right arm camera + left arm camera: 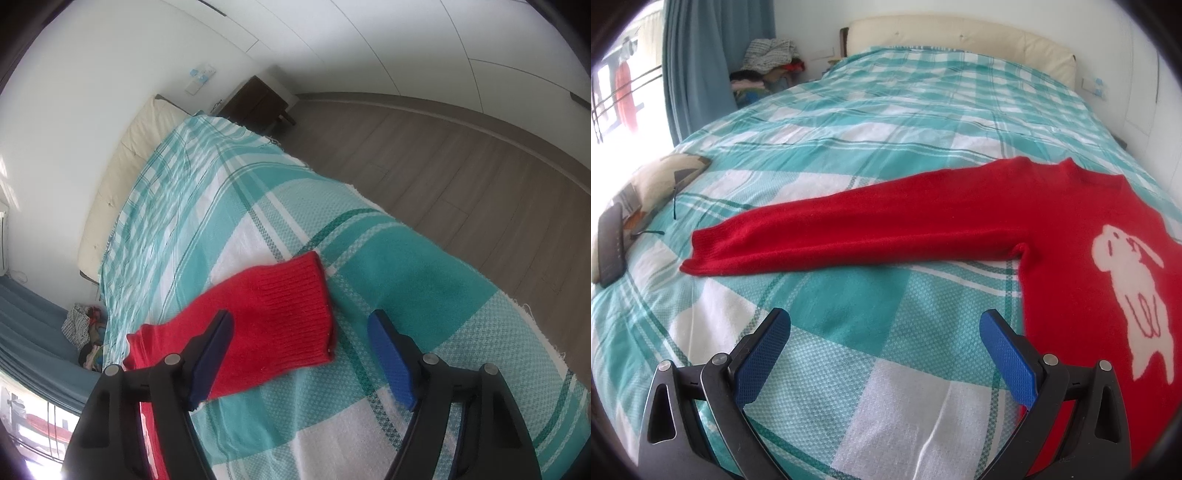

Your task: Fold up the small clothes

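Note:
A small red sweater (pixel 1052 229) with a white dog motif lies flat on the teal checked bedspread (pixel 849 129). One sleeve stretches left, its cuff (pixel 701 251) lying flat. My left gripper (pixel 884 325) is open and empty, hovering just short of that sleeve, with the sweater body at its right. In the right wrist view the other sleeve's ribbed cuff (pixel 291 314) lies on the bedspread (pixel 388 258). My right gripper (pixel 301 326) is open and empty, its left finger over the sleeve, the cuff edge between the jaws.
A patterned cushion (pixel 646 192) with a dark flat device (pixel 611 247) on it sits at the bed's left edge. A cream headboard (pixel 960 40) is at the far end. The wooden floor (pixel 461 155) and a dark nightstand (pixel 258 103) lie beyond the bed's right edge.

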Available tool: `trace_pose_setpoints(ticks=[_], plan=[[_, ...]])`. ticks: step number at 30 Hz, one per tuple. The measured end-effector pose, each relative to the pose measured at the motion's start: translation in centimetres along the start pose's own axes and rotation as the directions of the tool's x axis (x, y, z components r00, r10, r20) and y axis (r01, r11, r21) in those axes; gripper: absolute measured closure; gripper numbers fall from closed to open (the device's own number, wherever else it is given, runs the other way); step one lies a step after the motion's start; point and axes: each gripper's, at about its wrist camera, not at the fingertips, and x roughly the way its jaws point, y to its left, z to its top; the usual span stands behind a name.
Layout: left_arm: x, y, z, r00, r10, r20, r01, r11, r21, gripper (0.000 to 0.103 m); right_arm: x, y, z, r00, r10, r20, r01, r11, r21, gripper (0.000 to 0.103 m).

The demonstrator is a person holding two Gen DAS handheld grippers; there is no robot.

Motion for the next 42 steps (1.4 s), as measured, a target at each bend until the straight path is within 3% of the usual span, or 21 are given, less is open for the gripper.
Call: trace_pose_setpoints(ticks=[1, 4, 6, 7, 8, 12, 14, 17, 21, 26, 28, 29, 31, 32, 34, 36, 39, 42], plan=[[0.2, 0.2, 0.0, 1.0, -0.006, -0.011, 0.006, 1.0, -0.015, 0.001, 0.4, 0.2, 0.0, 1.0, -0.01, -0.009, 0.01, 1.0, -0.019, 0.031], [0.9, 0.8, -0.1, 0.999, -0.019, -0.047, 0.017, 0.999, -0.052, 0.001, 2.2, 0.5, 0.4, 0.996, -0.059, -0.071, 0.055, 0.997, -0.057, 0.053], [1.2, 1.2, -0.2, 0.998, -0.02, -0.063, 0.016, 0.998, -0.068, 0.001, 3.3, 0.8, 0.5, 0.989, -0.104, -0.103, 0.095, 0.992, -0.084, 0.076], [1.3, 1.3, -0.3, 0.998, -0.021, -0.067, 0.016, 0.997, -0.074, 0.001, 3.3, 0.9, 0.7, 0.987, -0.128, -0.097, 0.118, 0.988, -0.103, 0.083], [1.3, 1.5, -0.4, 0.997, -0.022, -0.068, 0.016, 0.997, -0.081, 0.001, 2.9, 1.5, 0.9, 0.987, -0.141, -0.076, 0.131, 0.984, -0.12, 0.098], [1.0, 1.6, -0.1, 0.998, -0.024, -0.054, 0.019, 0.996, -0.092, 0.001, 0.0, 7.5, 1.4, 0.989, -0.134, 0.06, 0.145, 0.958, -0.247, 0.098], [0.7, 1.5, 0.1, 0.999, -0.025, -0.043, 0.021, 0.996, -0.086, 0.001, -1.8, 12.9, 1.4, 0.99, -0.079, 0.116, 0.114, 0.932, -0.343, 0.098], [0.3, 1.2, 0.3, 0.999, -0.028, -0.026, 0.026, 0.997, -0.069, 0.001, -3.7, 22.7, 0.4, 0.989, 0.034, 0.142, 0.043, 0.863, -0.503, 0.098], [-0.1, 1.3, 0.5, 1.0, -0.02, -0.007, 0.02, 0.998, -0.061, 0.001, -3.3, 35.0, -4.1, 0.985, 0.161, 0.06, -0.077, 0.727, -0.682, 0.098], [0.0, 1.8, 0.8, 1.0, -0.01, -0.002, 0.01, 0.997, -0.073, 0.001, 1.6, 44.8, -13.6, 0.977, 0.18, -0.115, -0.196, 0.547, -0.814, 0.098], [0.0, 1.9, 0.9, 1.0, -0.002, 0.003, 0.002, 0.997, -0.074, 0.001, 4.5, 46.4, -17.4, 0.966, 0.146, -0.214, -0.259, 0.503, -0.825, 0.097], [-0.1, 2.0, 0.9, 1.0, 0.003, 0.004, -0.002, 0.997, -0.075, 0.001, 5.9, 46.7, -18.8, 0.951, 0.141, -0.276, -0.309, 0.501, -0.808, 0.092], [-0.1, 2.3, 0.9, 1.0, 0.002, 0.004, -0.002, 0.996, -0.084, 0.001, 8.3, 46.4, -20.9, 0.908, 0.141, -0.394, -0.406, 0.527, -0.746, 0.053], [-0.1, 2.5, 1.0, 1.0, 0.0, 0.004, 0.001, 0.996, -0.092, 0.001, 8.5, 45.9, -21.6, 0.897, 0.162, -0.411, -0.429, 0.542, -0.723, 0.034], [-0.1, 2.8, 1.1, 1.0, -0.004, 0.005, 0.005, 0.994, -0.106, 0.001, 8.5, 45.0, -22.2, 0.881, 0.196, -0.43, -0.463, 0.547, -0.698, 0.033], [-0.1, 3.0, 1.1, 1.0, -0.005, 0.006, 0.005, 0.993, -0.12, 0.001, 8.2, 43.7, -21.9, 0.882, 0.195, -0.428, -0.459, 0.556, -0.693, 0.033], [-0.1, 3.0, 1.1, 1.0, -0.009, 0.001, 0.01, 0.992, -0.128, 0.001, 7.5, 40.8, -20.1, 0.903, 0.189, -0.386, -0.418, 0.589, -0.691, 0.032], [0.0, 2.8, 1.0, 1.0, -0.008, -0.004, 0.007, 0.993, -0.12, 0.001, 6.9, 36.3, -17.9, 0.944, 0.146, -0.297, -0.32, 0.632, -0.706, 0.028]])
